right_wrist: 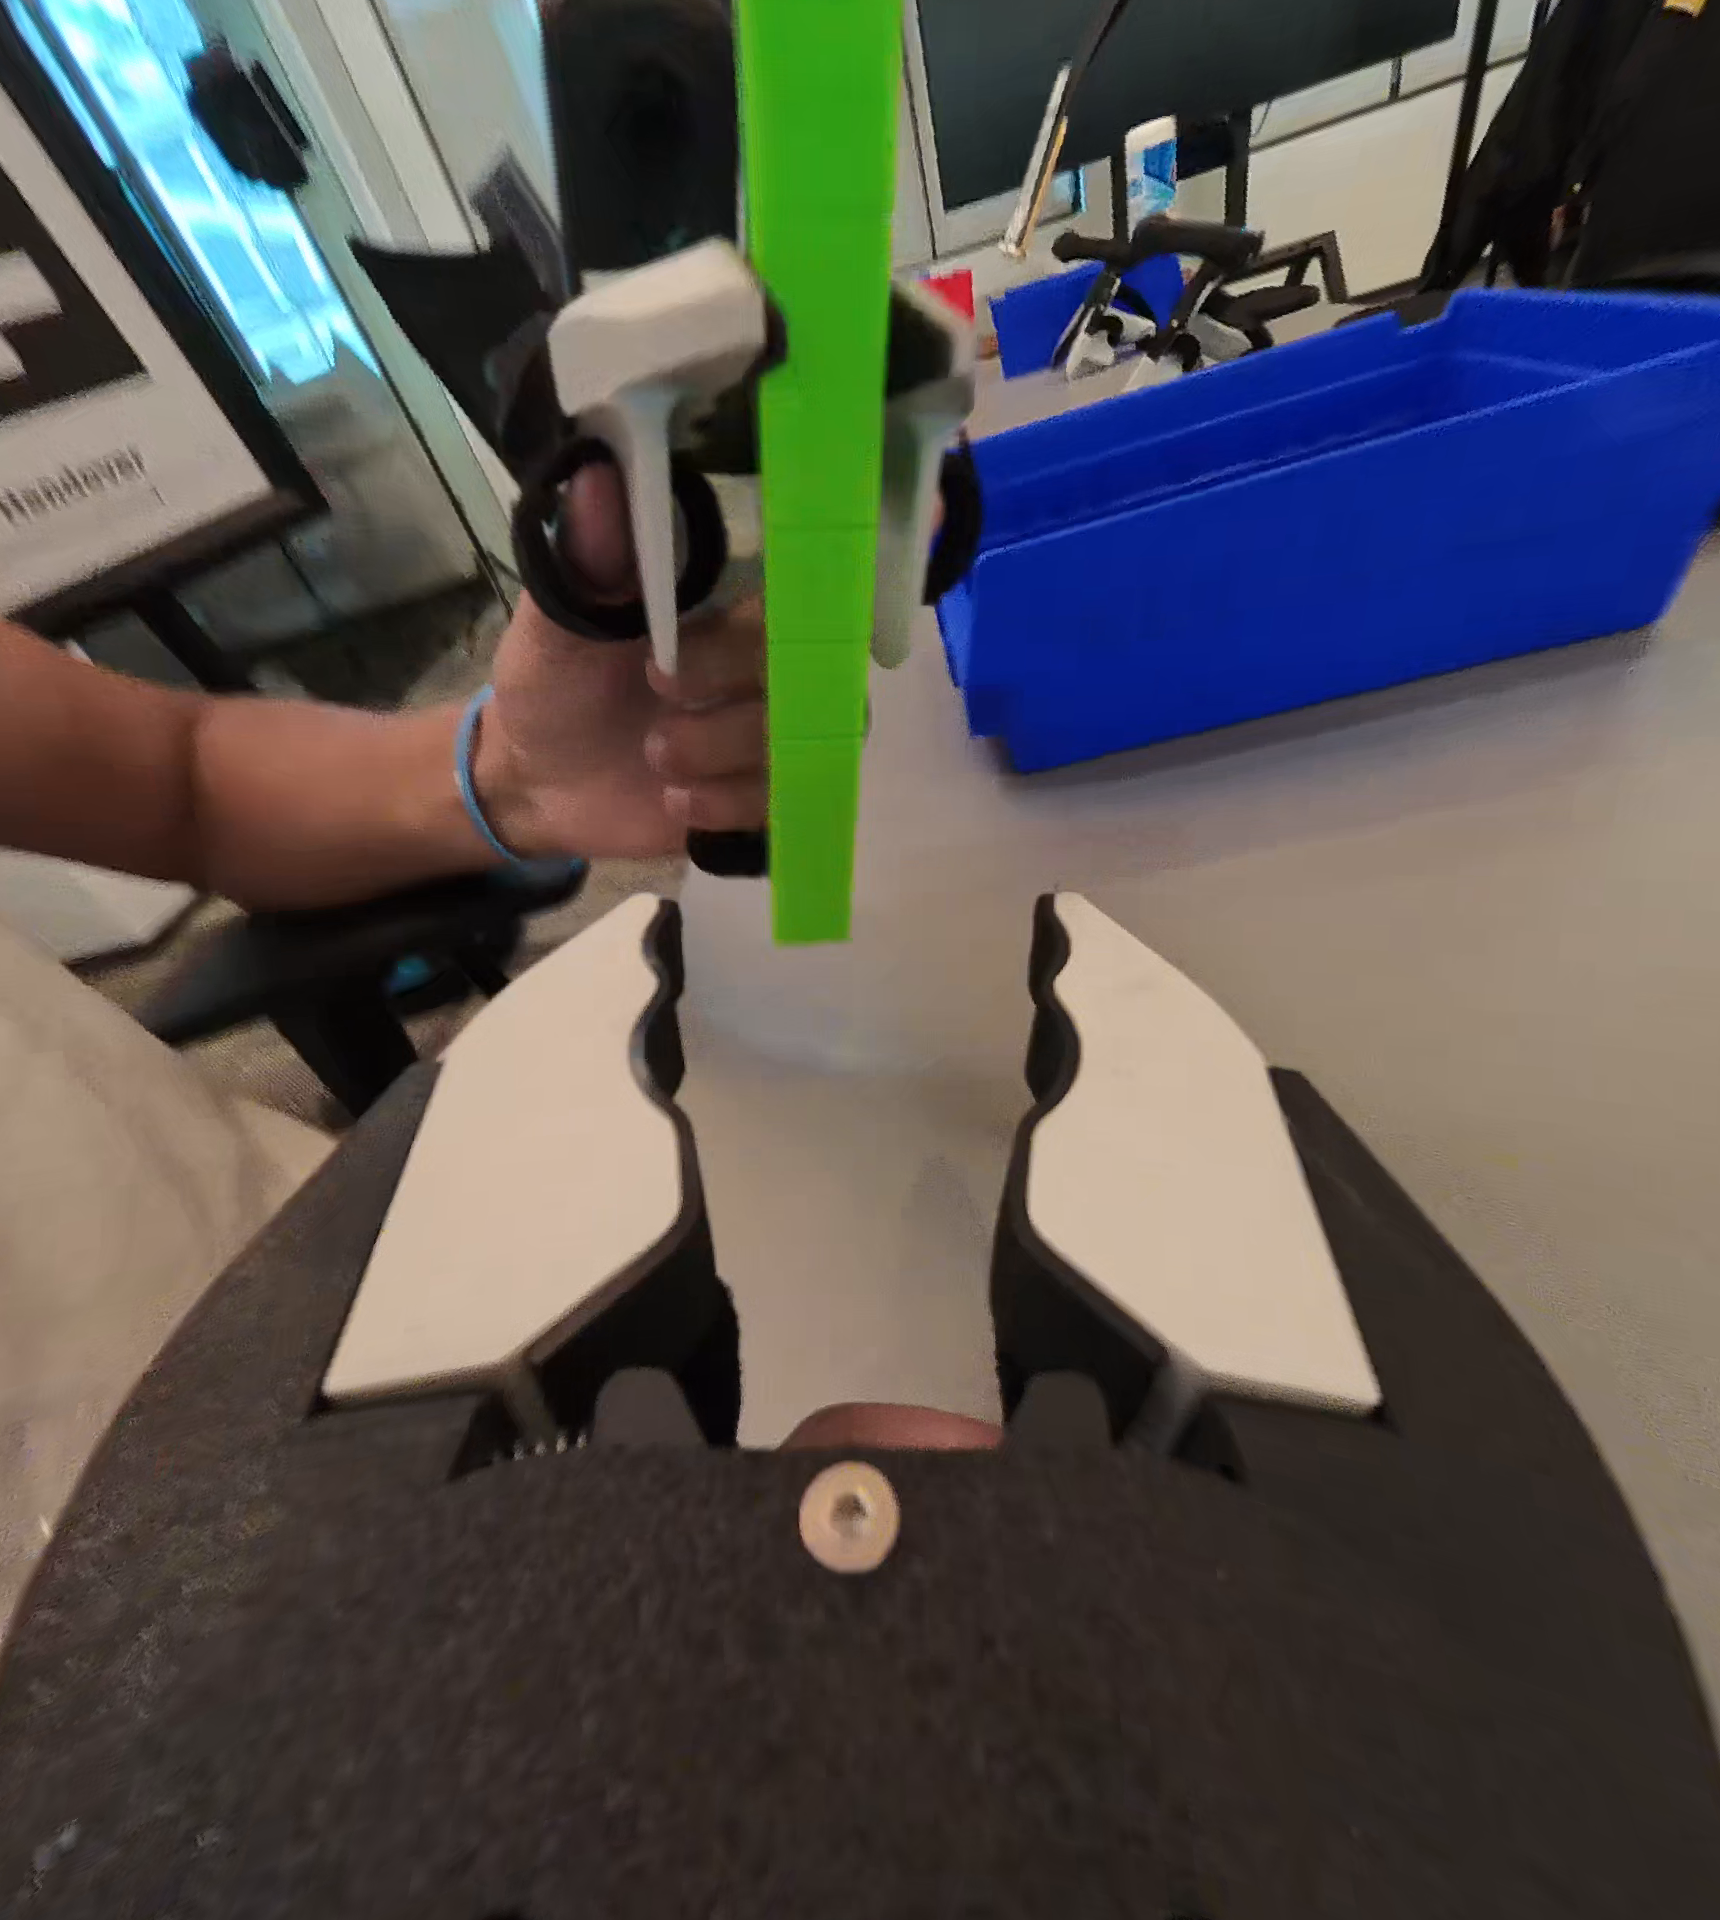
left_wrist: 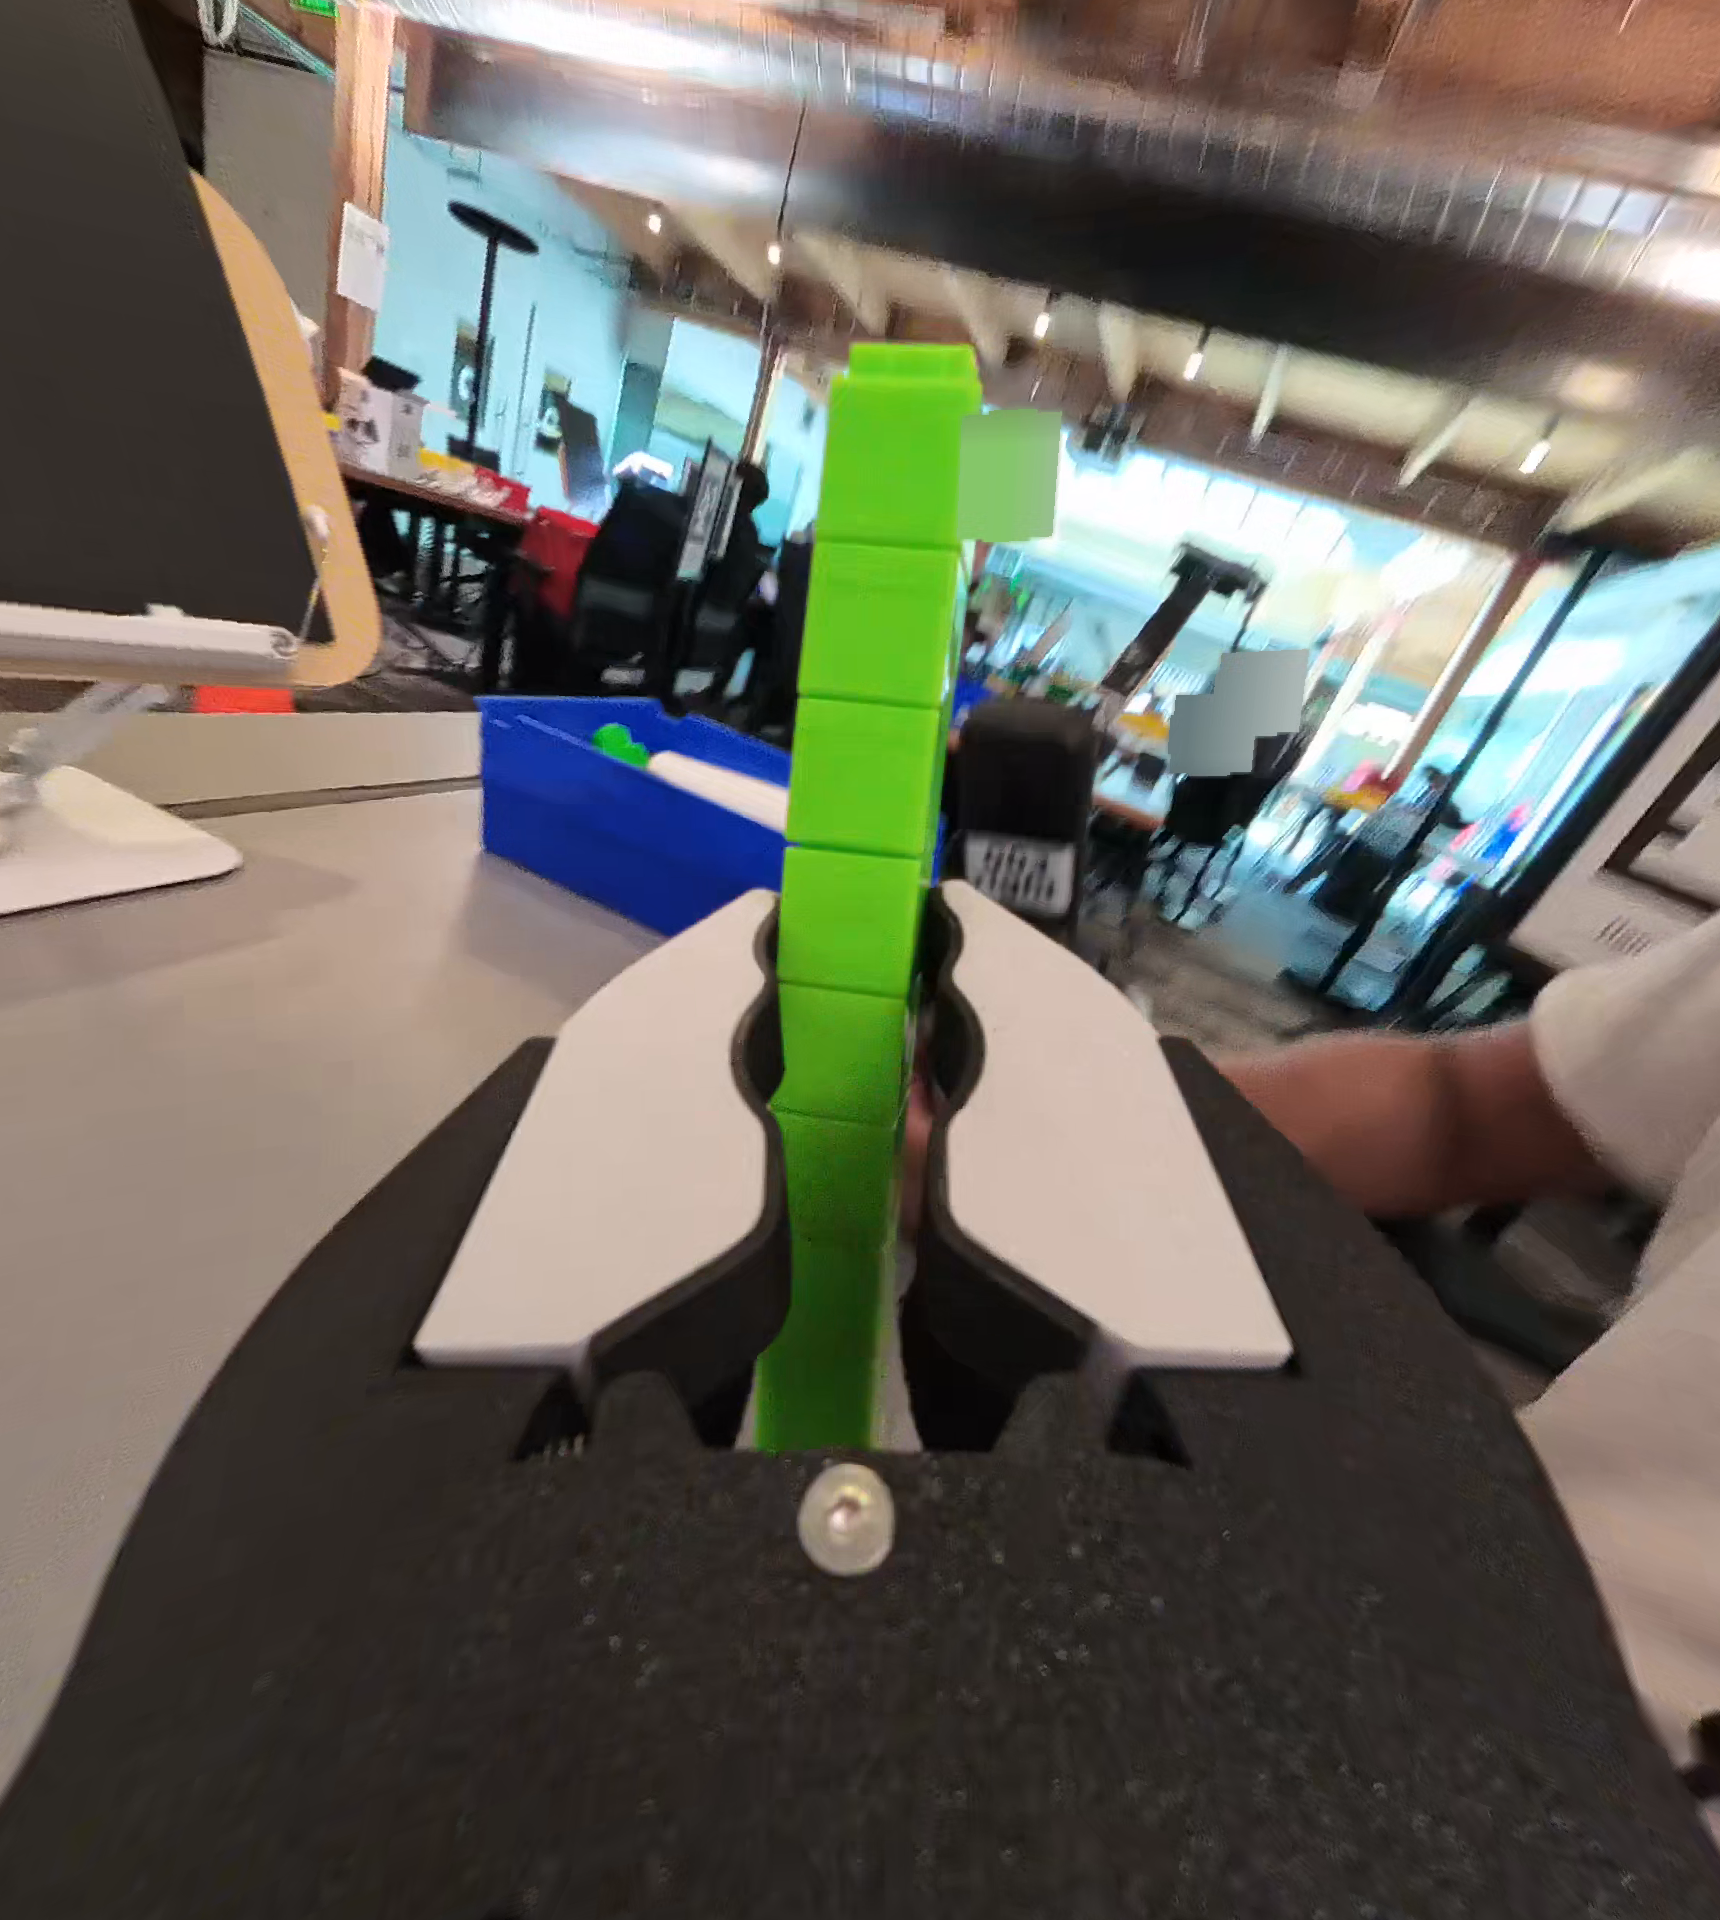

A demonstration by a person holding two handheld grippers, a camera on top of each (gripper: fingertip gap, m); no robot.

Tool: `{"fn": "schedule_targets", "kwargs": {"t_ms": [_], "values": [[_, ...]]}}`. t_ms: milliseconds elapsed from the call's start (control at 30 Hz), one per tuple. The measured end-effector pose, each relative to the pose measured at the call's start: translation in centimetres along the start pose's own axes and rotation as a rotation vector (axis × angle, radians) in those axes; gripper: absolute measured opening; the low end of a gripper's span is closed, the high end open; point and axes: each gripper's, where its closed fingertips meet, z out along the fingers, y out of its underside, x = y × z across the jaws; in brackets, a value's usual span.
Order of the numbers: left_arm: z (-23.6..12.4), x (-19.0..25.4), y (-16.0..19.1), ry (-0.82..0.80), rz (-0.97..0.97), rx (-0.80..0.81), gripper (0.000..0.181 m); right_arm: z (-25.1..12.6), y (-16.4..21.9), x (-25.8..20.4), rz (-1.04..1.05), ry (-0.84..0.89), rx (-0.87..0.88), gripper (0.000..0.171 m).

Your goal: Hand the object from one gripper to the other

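Fingers of the left gripper (left_wrist: 851,935) were pressed against both sides of a bright green bar of stacked cubes (left_wrist: 871,790), pinching it partway along its length, so that the bar ran between the black pads and stood on past the tips toward twelve o'clock in the left wrist view. Its far end, a cube with a raised step on top, sat clear of everything, above the grey table (left_wrist: 212,1039). Beyond the bar, from ten to eleven o'clock of the fingertips, a blue plastic bin (left_wrist: 617,821) rested on the table with a small green piece and a white cylinder inside it. At nine o'clock stood a white monitor stand (left_wrist: 35,831), and at three o'clock a person's forearm (left_wrist: 1386,1122) and pale sleeve reached in. In the right wrist view the right gripper (right_wrist: 856,956) was spread wide with nothing between its fingers; the lower end of the green bar (right_wrist: 820,582) hung at twelve o'clock, just past the fingertips and touching neither of them. Higher on the bar the left gripper (right_wrist: 825,332) clamped it from both sides, a hand (right_wrist: 627,727) with a blue wristband wrapped around its handle at ten o'clock. The blue bin (right_wrist: 1355,561) lay at two o'clock on the table (right_wrist: 1458,935), well apart from the bar.
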Motion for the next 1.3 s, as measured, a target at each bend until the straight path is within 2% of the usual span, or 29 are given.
{"fn": "schedule_targets", "kwargs": {"t_ms": [67,133,300,367,600,700,767,867,1000,1100,1300], "values": [[0.4,-0.2,-0.4,0.036,-0.089,0.048,0.024,1.7,-0.1,-0.1,0.052,0.033,0.044,0.063],[0.7,-0.5,0.0,0.045,-0.140,0.060,0.024,2.5,-1.2,0.1,0.070,0.065,0.111,0.054],[1.3,0.1,0.8,0.066,-0.193,0.062,0.024,3.4,-1.2,-0.8,0.130,-0.019,0.116,0.038],[1.5,0.5,0.8,0.071,-0.179,0.061,0.024,3.5,-0.9,-1.4,0.141,-0.061,0.104,0.022],[1.3,0.3,2.1,0.064,-0.123,-0.039,0.024,2.2,0.3,-0.8,0.129,-0.067,-0.007,0.022],[0.3,-2.3,3.7,-0.096,0.001,-0.167,0.043,0.2,-0.1,1.4,0.100,0.034,-0.027,0.022],[-0.8,-4.2,4.6,-0.215,0.125,-0.275,0.055,-1.8,-0.3,3.9,-0.005,0.198,-0.065,0.022],[-2.0,-6.0,4.5,-0.357,0.176,-0.306,0.057,-5.2,-0.4,7.9,-0.236,0.509,-0.200,0.022],[-1.7,-6.0,4.4,-0.377,0.142,-0.294,0.058,-7.5,-0.2,10.4,-0.553,0.782,-0.423,0.022],[-1.2,-5.1,4.4,-0.346,0.121,-0.287,0.058,-7.4,0.3,10.9,-0.742,0.860,-0.543,0.022],[-1.1,-4.6,5.0,-0.309,0.051,-0.299,0.055,-6.0,0.5,10.4,-0.909,0.854,-0.574,0.022]]}}
